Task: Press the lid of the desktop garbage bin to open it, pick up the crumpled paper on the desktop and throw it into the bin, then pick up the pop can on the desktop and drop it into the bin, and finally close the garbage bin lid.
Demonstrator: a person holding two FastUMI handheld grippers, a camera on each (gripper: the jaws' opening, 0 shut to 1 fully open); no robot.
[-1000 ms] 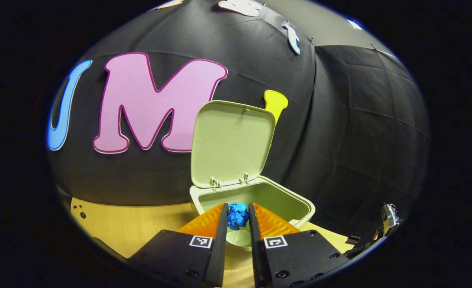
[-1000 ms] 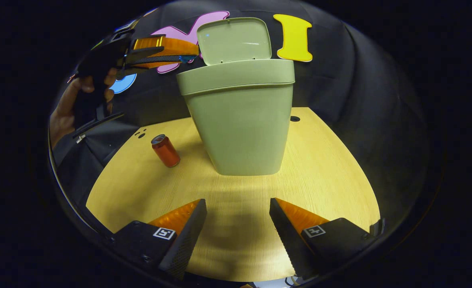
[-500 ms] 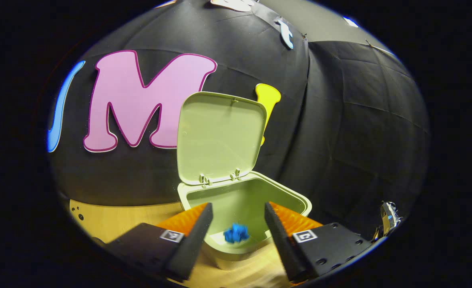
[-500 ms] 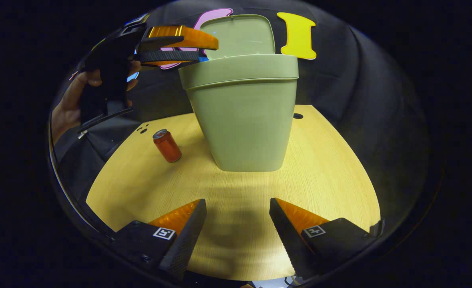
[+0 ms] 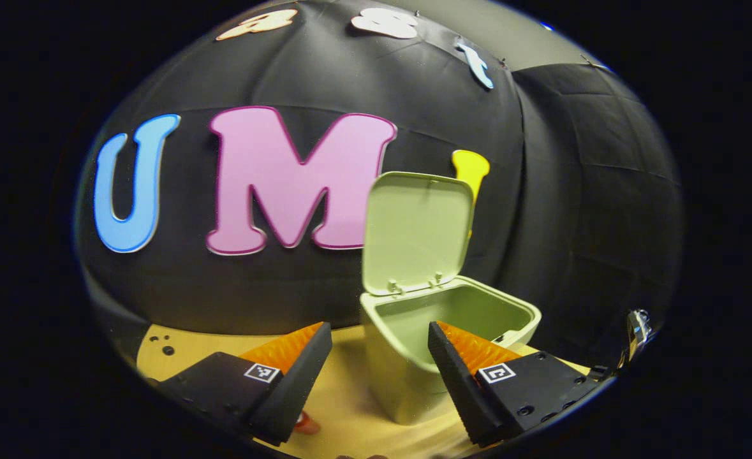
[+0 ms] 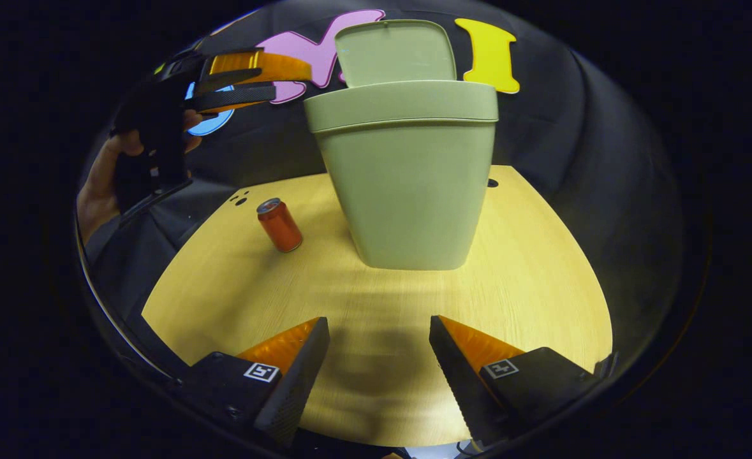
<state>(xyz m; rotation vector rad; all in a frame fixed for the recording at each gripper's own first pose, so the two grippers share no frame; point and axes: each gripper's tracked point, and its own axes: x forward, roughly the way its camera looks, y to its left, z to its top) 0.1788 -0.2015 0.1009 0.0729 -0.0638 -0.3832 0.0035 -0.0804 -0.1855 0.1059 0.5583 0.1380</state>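
Bin [image 6: 411, 185]: stands at frame centre in the right gripper view, on the bench [image 6: 529, 299]; in the left gripper view it sits right of centre.
Lid [image 5: 415, 231]: up, near upright behind the mouth, in both views.
Paper: I cannot see it on the bench or in either set of jaws; the part of the bin's inside shown in the left gripper view is bare, and the bottom is hidden.
Can [image 6: 280, 224]: upright on the bench, left of the bin and apart from it, centre left of the right gripper view. A small red shape at the bottom of the left gripper view may be its top; too little shows to be sure.
Left gripper [image 5: 379, 354]: jaws wide, holding nothing, level with the bin's rim; in the right gripper view it hangs at upper left, held by a hand [image 6: 98, 191], above and left of the can.
Right gripper [image 6: 379, 360]: jaws wide, empty, low over the bare bench at bottom centre.
Step, as I judge it: the can is next.
Risk 1: the can is narrow and smooth; an off-centre close could tip or roll it.
Risk 2: a careless swing toward the can could knock the lid down early or nudge the bin.
Risk 3: a release short of the mouth would bounce the can off the rim.
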